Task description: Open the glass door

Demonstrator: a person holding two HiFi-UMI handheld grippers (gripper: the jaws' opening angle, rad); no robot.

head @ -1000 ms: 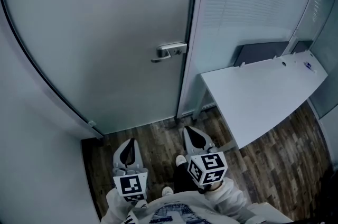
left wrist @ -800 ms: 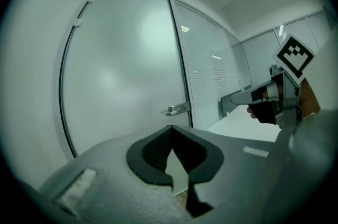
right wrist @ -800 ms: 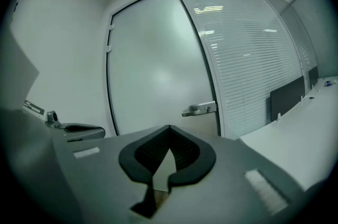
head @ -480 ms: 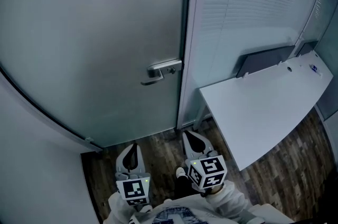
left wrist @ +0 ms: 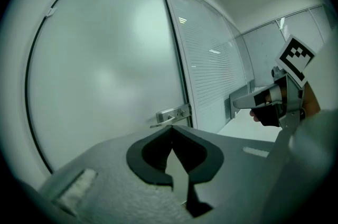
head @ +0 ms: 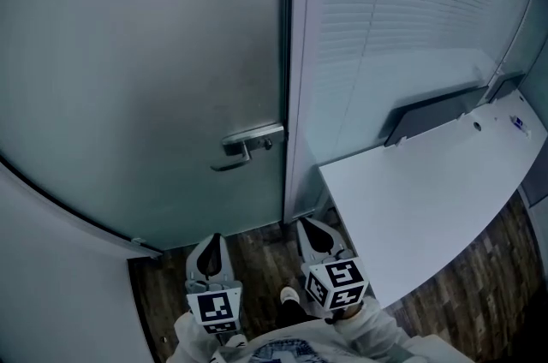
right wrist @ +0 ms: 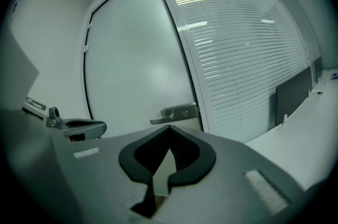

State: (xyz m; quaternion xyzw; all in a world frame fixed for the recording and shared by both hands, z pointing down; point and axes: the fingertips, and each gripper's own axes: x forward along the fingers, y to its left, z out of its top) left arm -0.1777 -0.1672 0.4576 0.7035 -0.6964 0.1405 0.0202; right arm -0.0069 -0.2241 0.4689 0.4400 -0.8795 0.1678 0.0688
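Note:
The frosted glass door (head: 145, 53) stands closed ahead of me, its metal lever handle (head: 246, 147) on the right edge next to the frame. My left gripper (head: 211, 248) and right gripper (head: 315, 231) are held side by side low in the head view, short of the door and touching nothing. In the left gripper view the left gripper (left wrist: 172, 127) is shut and empty, with the handle (left wrist: 170, 114) just beyond its tips. The right gripper (right wrist: 169, 126) is also shut and empty, and the handle (right wrist: 177, 113) sits straight ahead of it.
A glass partition with blinds (head: 402, 19) runs to the right of the door. A white desk (head: 428, 190) with a dark back panel (head: 432, 115) stands close on the right. A plain wall (head: 51, 284) bounds the left. Wood floor (head: 257, 246) lies below.
Both grippers have been carried forward toward the door. In the head view the handle has slid down and left, and the door fills more of the picture.

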